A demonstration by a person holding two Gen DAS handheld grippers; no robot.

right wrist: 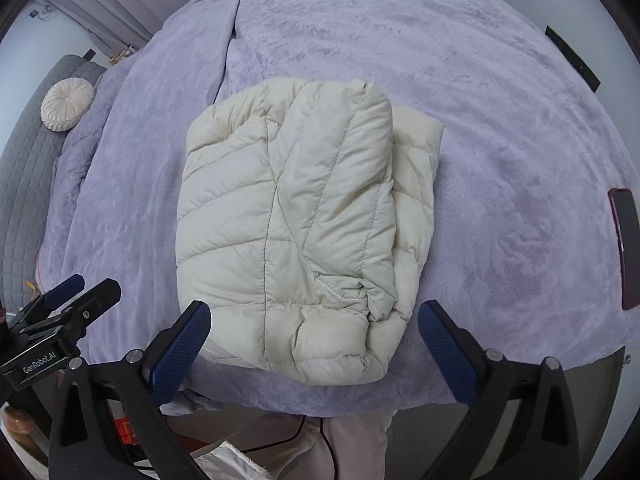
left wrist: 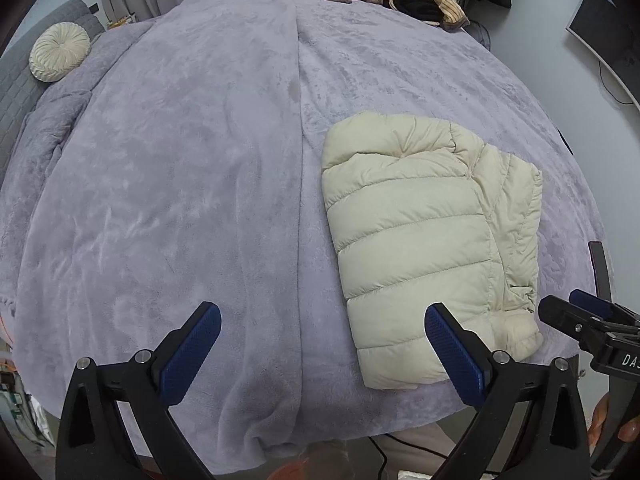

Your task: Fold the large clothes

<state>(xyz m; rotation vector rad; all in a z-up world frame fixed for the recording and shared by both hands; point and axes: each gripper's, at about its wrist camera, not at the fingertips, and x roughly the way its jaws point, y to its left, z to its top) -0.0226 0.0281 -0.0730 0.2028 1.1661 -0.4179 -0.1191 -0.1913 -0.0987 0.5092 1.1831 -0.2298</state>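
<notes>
Puffer jacket [right wrist: 288,224]: folded into a compact bundle near the front edge of the bed [right wrist: 500,128]. Light, soft, springy, slick-shelled; likely to puff open. Best gripped at the thick folded near edge. Left claw [left wrist: 322,354] and right claw [right wrist: 314,354]: both spread wide, empty, poised above that front edge. Underside layers hidden, possibly loose.

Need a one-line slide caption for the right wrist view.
Folded cream puffer jacket on the lilac blanket, framed by the open right claw.
</notes>
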